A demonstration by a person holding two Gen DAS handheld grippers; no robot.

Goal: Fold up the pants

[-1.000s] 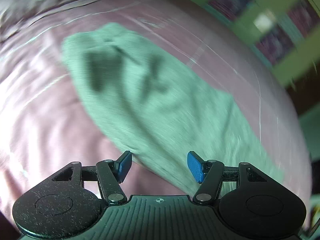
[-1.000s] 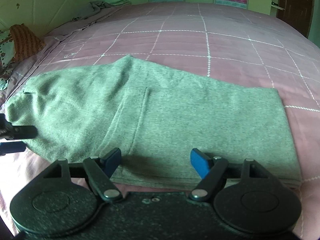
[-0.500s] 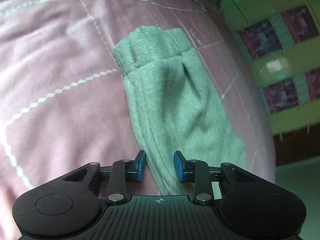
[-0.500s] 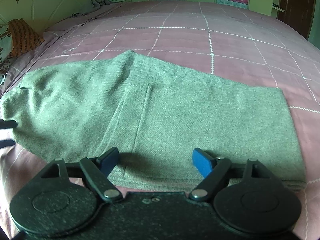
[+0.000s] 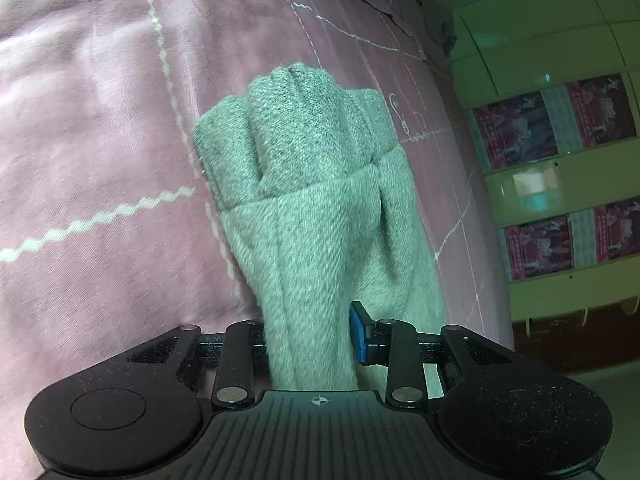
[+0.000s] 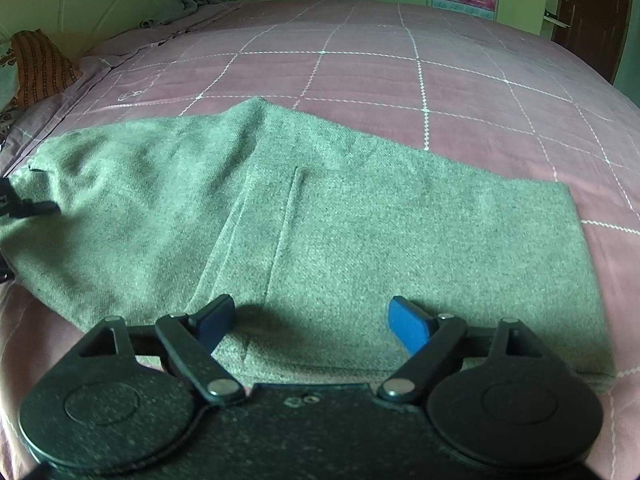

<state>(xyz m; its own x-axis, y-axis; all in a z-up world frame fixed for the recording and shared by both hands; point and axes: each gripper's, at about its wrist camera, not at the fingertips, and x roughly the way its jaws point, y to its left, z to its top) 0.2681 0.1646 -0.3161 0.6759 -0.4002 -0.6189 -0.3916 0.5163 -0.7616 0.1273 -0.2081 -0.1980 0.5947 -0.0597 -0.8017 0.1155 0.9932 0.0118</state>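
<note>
The left gripper (image 5: pixel 310 338) is closing on the bunched pants (image 5: pixel 316 200). Only the right view shows them flat under the opening, empty right gripper (image 6: pixel 310 320).

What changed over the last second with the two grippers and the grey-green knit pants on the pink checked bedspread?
The left gripper came down onto the cuff end of the grey-green knit pants; its jaws are closing, with the fabric bunched between them. The right gripper kept hovering open over the pants' near edge. The pink checked bedspread looks unchanged.
</note>
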